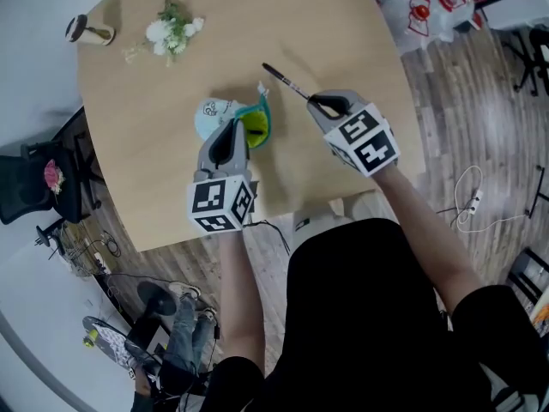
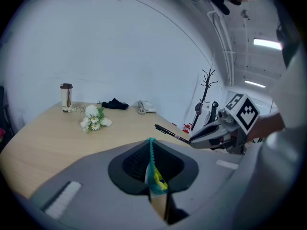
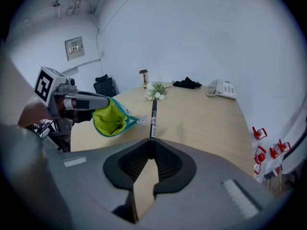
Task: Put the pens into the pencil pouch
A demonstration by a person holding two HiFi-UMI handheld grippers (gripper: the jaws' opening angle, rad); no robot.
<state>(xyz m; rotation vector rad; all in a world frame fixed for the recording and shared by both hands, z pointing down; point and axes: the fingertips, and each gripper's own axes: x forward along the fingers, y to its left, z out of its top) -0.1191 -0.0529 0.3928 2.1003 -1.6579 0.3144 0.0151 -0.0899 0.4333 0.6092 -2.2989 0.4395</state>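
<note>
Jaws of my right tool (image 3: pixel 151 143) are pressed together on the tail end of a slim black pen (image 3: pixel 153 116) with a pale label band. The pen sticks straight out ahead of them. In the head view this tool sits right of centre and the pen slants from it toward the upper left, above the round light-wood table (image 1: pixel 343 24).

My left tool (image 2: pixel 153 174) has its jaws pinched shut on the teal zipper edge of a soft light-blue pencil pouch (image 1: pixel 225 117) with a yellow-green lining. In the head view the pouch is at the middle of the frame, just beyond this tool's tips. In the right gripper view it hangs at centre left with its mouth gaping, so the lining shows. I cannot tell whether its bottom touches the table.

The pen and the pouch are apart. The pen's far tip lies just right of the pouch's open mouth, a little past it, and nothing of the pen is inside.

A small bunch of white flowers with green stems (image 1: pixel 171 31) lies near the top of the head view, left of centre. At the upper left edge of the table is a small white cup with a dark top (image 1: pixel 88 31). In the left gripper view it stands upright at the left. Farther back in that view, at the table's far edge, are a crumpled black cloth (image 2: pixel 115 104) and a grey desk telephone (image 2: pixel 145 108).
</note>
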